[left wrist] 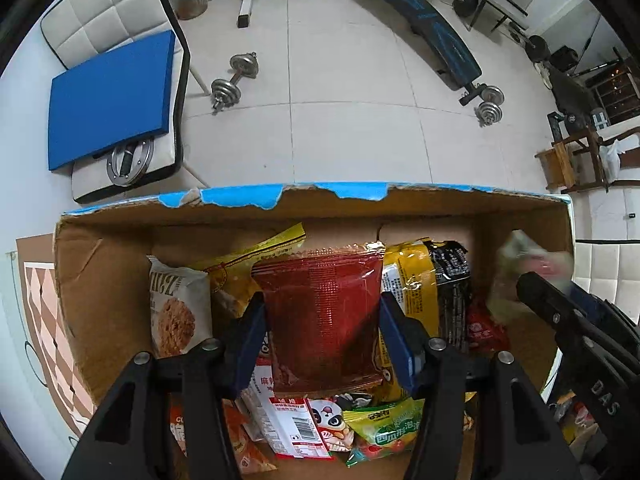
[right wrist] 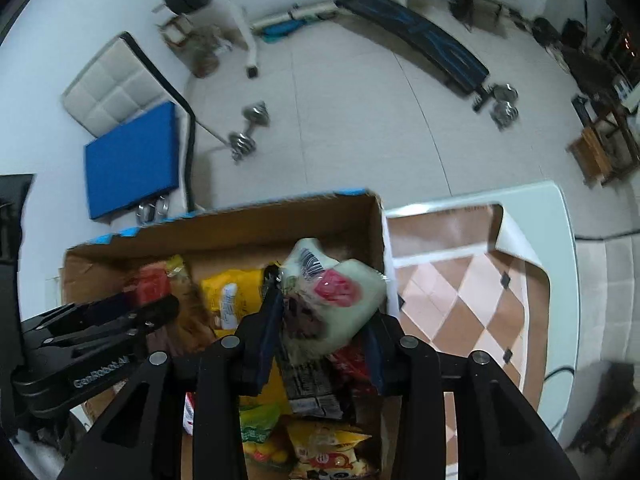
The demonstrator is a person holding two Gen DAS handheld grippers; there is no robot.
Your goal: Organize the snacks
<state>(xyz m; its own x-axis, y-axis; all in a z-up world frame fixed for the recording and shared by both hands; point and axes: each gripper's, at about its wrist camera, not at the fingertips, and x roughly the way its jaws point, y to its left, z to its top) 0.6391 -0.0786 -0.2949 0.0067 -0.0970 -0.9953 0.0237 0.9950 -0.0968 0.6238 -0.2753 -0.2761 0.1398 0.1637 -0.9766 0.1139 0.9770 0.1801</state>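
I am holding the left gripper (left wrist: 322, 316) clenched on a red packet (left wrist: 320, 312), which is hanging between its pads above the snack pile in the cardboard box (left wrist: 104, 280). I am gripping a pale green packet (right wrist: 340, 300) in the right gripper (right wrist: 320, 320), over the box's right end.

Cardboard box (left wrist: 120, 280) open on top — access from above only, walls on all sides. Floor crowded with snack packets (left wrist: 408, 288); bare cardboard along the far wall and right corner (left wrist: 520, 344). Left gripper (left wrist: 322, 340) and right gripper (right wrist: 320, 336) both inside — close together.
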